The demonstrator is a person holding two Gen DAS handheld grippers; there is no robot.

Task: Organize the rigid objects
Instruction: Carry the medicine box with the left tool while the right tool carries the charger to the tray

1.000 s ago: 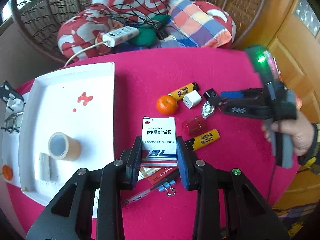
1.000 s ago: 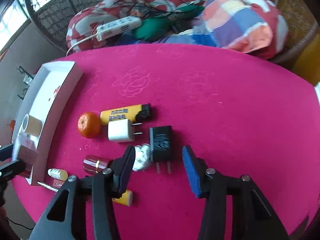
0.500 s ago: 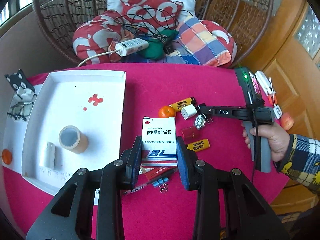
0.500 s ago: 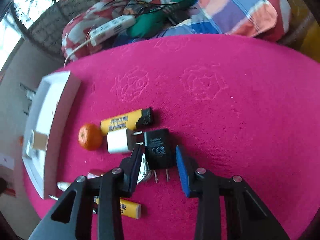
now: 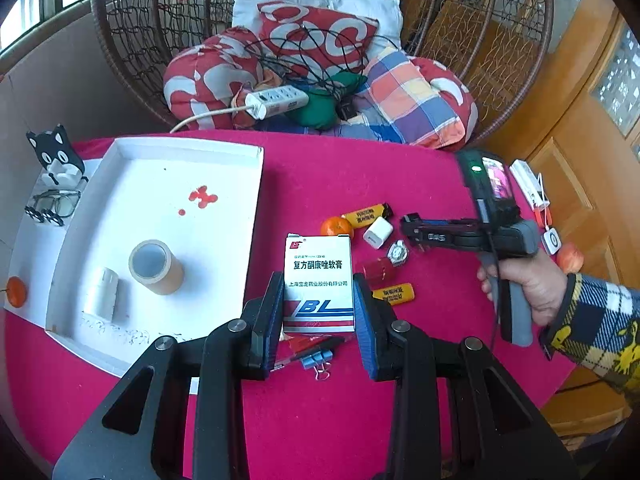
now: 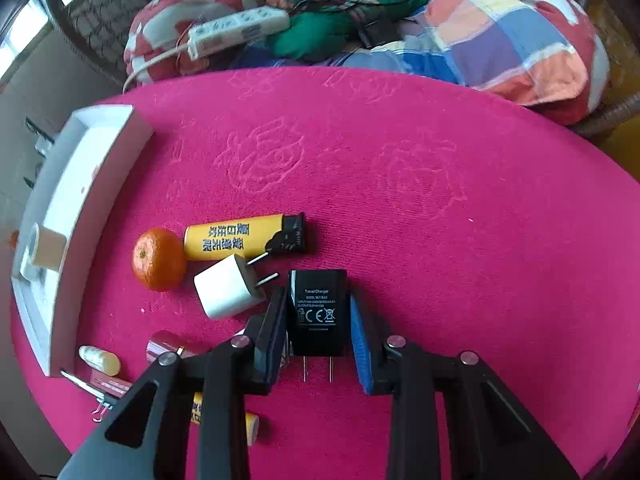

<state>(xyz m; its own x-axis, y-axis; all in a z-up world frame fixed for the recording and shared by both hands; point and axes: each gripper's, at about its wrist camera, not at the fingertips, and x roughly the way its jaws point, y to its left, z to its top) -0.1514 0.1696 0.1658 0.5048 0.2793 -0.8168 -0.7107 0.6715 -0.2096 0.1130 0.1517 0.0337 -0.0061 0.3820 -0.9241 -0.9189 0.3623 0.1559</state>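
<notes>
My left gripper (image 5: 319, 312) is shut on a white medicine box (image 5: 319, 280) with blue and red print and holds it above the pink table. My right gripper (image 6: 318, 320) is shut on a black travel charger (image 6: 317, 312), prongs pointing toward the camera; it also shows in the left wrist view (image 5: 416, 230). A white tray (image 5: 256, 184) at the left holds a tape roll (image 5: 156, 266) and a white cylinder (image 5: 104, 292).
On the pink table (image 6: 400, 184) lie a tangerine (image 6: 158, 258), a yellow lighter (image 6: 240, 238), a white plug (image 6: 230, 290), a second yellow lighter (image 5: 394, 294), a dark red piece (image 5: 378, 270), a pen and binder clips (image 5: 316, 360). Cushions and a power strip (image 5: 278, 100) lie behind.
The left gripper rose and pulled back with the medicine box. The right gripper moved in and shut on the black charger.
</notes>
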